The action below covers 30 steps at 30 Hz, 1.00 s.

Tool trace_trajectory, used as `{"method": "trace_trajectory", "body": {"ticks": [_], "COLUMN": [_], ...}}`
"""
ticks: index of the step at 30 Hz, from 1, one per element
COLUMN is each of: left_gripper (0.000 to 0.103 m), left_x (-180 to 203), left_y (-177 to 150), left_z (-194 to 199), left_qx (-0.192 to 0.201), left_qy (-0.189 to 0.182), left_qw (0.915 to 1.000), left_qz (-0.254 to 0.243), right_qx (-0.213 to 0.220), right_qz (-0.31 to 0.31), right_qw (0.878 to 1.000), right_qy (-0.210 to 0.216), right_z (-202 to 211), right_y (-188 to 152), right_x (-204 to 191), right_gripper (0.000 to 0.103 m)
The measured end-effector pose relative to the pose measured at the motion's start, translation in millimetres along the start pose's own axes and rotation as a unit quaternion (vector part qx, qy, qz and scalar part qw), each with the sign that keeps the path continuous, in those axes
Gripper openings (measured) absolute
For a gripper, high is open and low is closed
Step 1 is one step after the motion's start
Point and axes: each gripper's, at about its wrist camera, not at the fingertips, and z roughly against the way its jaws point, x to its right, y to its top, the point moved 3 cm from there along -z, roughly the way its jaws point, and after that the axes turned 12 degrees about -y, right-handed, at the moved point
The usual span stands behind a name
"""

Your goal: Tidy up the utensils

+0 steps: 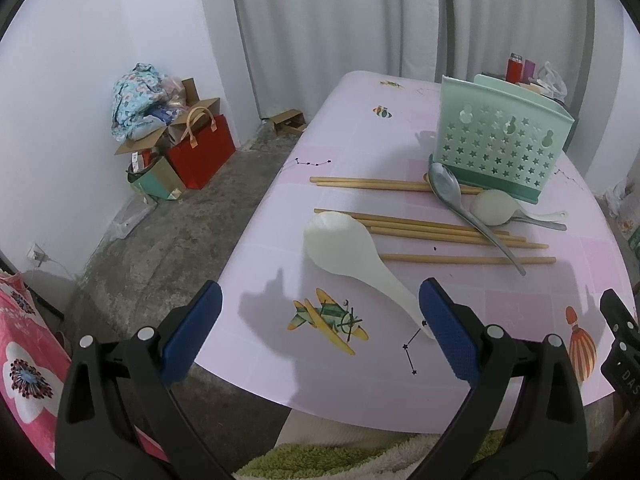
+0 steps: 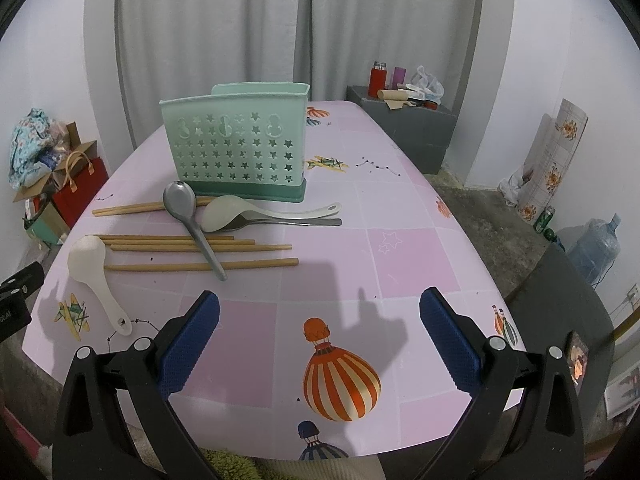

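Observation:
A mint green utensil holder (image 1: 502,140) (image 2: 240,148) with star cut-outs stands upright on the pink table (image 1: 340,140) (image 2: 400,208). In front of it lie several wooden chopsticks (image 1: 440,234) (image 2: 200,245), a metal spoon (image 1: 460,204) (image 2: 188,212) across them, and a white spoon (image 1: 494,208) (image 2: 240,212) over a second metal spoon. A larger white rice paddle (image 1: 352,252) (image 2: 94,276) lies nearest the table's left front. My left gripper (image 1: 320,308) hangs open just before the paddle's handle. My right gripper (image 2: 320,312) is open over bare tabletop.
Bags and boxes (image 1: 172,132) are piled on the concrete floor left of the table. A grey cabinet (image 2: 412,128) with a red flask stands behind the table at the right. A water jug (image 2: 596,248) and a patterned board (image 2: 552,160) stand by the right wall.

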Motion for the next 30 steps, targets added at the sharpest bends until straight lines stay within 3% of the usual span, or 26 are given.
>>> {"method": "trace_trajectory", "body": {"ticks": [30], "left_gripper": [0.095], "left_x": [1.4], "left_y": [-1.1], "left_z": [0.7], "left_qx": [-0.002], "left_qy": [-0.002], "left_qw": [1.0000], "left_qz": [-0.001], "right_qx": [0.000], "right_qz": [0.000], "right_qw": [1.000], "right_qy": [0.001], "right_z": [0.0], "right_y": [0.5], "right_x": [-0.1], "right_gripper": [0.098]}}
